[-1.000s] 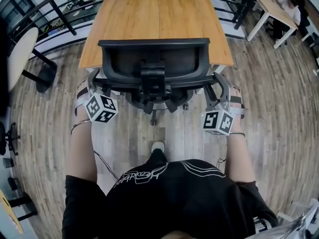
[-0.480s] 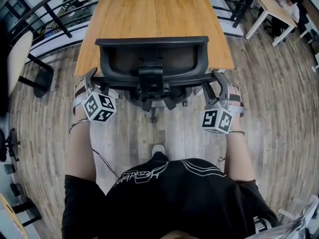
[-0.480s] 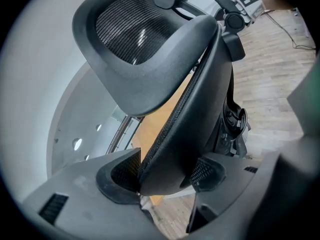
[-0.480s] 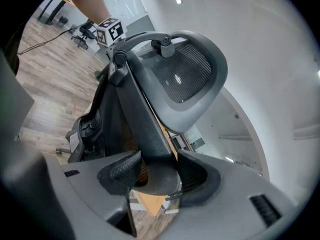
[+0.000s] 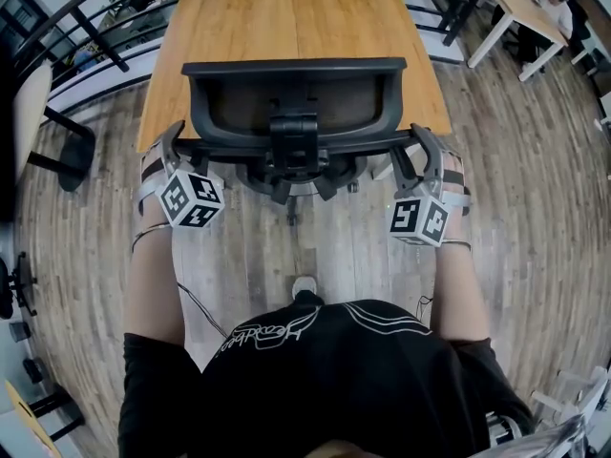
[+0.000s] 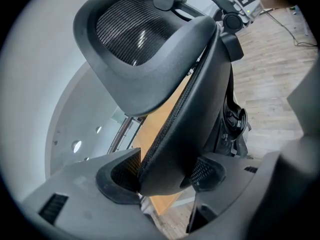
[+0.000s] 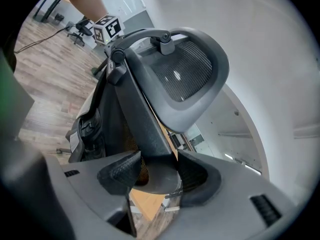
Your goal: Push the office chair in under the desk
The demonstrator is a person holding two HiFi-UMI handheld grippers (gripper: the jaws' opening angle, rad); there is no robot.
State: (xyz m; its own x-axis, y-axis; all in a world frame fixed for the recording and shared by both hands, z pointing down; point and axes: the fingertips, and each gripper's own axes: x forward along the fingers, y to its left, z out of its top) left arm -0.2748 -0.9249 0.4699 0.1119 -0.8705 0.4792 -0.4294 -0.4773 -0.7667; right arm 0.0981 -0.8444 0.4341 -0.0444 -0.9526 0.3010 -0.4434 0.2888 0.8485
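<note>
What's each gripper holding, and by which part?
Both hold the office chair: the left gripper clamps the left side edge of its back, and the right gripper clamps the right side edge.

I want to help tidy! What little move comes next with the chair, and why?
Probably push the chair a little deeper under the desk: the left claw and right claw both grip its backrest, and its base shows outside the desk's edge.

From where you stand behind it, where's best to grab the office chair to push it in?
The backrest's side edges, from behind, one gripper per edge. They're thin upright rims that fit between jaws, and pushing both sides should roll the office chair straight toward the desk. Left gripper and right gripper clamp there now.
</note>
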